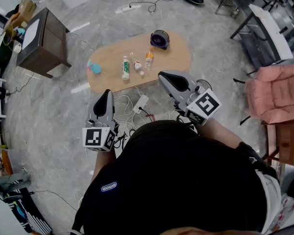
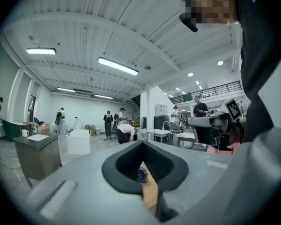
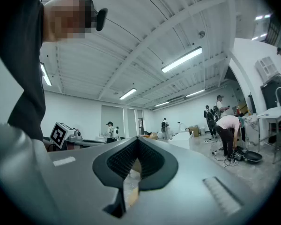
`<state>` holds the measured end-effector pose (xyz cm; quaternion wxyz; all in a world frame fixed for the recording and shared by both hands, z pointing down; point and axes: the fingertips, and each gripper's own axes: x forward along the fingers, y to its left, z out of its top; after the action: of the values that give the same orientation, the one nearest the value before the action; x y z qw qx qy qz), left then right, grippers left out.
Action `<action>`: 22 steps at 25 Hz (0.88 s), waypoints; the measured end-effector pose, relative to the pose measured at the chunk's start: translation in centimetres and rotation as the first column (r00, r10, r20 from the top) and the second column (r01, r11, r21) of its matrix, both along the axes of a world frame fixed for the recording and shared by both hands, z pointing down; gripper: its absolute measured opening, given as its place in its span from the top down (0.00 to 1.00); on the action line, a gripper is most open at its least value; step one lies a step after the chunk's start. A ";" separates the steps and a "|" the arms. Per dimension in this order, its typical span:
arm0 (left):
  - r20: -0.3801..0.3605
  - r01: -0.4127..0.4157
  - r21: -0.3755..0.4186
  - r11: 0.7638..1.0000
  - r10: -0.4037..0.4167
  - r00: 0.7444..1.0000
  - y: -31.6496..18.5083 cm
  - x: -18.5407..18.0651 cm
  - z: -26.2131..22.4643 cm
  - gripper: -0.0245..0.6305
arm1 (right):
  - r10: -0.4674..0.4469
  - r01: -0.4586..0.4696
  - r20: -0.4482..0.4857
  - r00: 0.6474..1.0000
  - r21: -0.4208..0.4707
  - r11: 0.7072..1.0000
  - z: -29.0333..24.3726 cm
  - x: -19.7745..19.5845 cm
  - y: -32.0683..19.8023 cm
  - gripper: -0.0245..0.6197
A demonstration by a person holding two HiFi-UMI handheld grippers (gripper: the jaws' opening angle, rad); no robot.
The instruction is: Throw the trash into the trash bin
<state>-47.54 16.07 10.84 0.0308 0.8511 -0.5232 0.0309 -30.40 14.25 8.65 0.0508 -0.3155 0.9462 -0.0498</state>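
Observation:
On the grey floor ahead stands a low oval wooden table (image 1: 174, 58). A small dark purple trash bin (image 1: 159, 39) sits at its far end. Loose trash lies on the tabletop: a green-and-white bottle (image 1: 125, 67), an orange-capped bottle (image 1: 148, 58), a small clear bottle (image 1: 136, 63) and a teal object (image 1: 94, 67). My left gripper (image 1: 106, 92) and right gripper (image 1: 162, 75) are held level, short of the table's near edge, both shut with nothing in them. In the left gripper view the bin (image 2: 142, 175) and a strip of table show through the gap below the left gripper (image 2: 141, 143).
A dark wooden cabinet (image 1: 41, 40) stands left of the table. A pink armchair (image 1: 277, 89) is at the right, black-framed desks (image 1: 264, 28) behind it. A power strip (image 1: 140, 103) and cables lie on the floor between me and the table. Several people stand far off.

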 end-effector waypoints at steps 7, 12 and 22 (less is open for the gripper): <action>-0.003 0.013 -0.001 1.000 -0.013 1.000 0.3 -0.8 0.0 0.96 | 0.012 -0.012 0.022 1.000 -0.006 1.000 -0.3 -0.1 0.3 0.92; -0.014 0.007 -0.002 1.000 -0.007 1.000 0.2 -0.8 0.9 0.96 | 0.009 -0.009 0.069 0.998 0.000 1.000 0.1 0.2 0.5 0.91; -0.046 0.020 -0.006 1.000 -0.020 0.999 -0.1 -2.3 2.3 0.70 | 0.014 -0.009 0.079 0.997 -0.053 0.999 0.9 -0.8 0.4 0.32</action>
<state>-49.80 15.93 13.11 0.0456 0.8462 -0.5308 0.0126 -31.25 14.61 9.50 0.0804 -0.3200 0.9400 -0.0868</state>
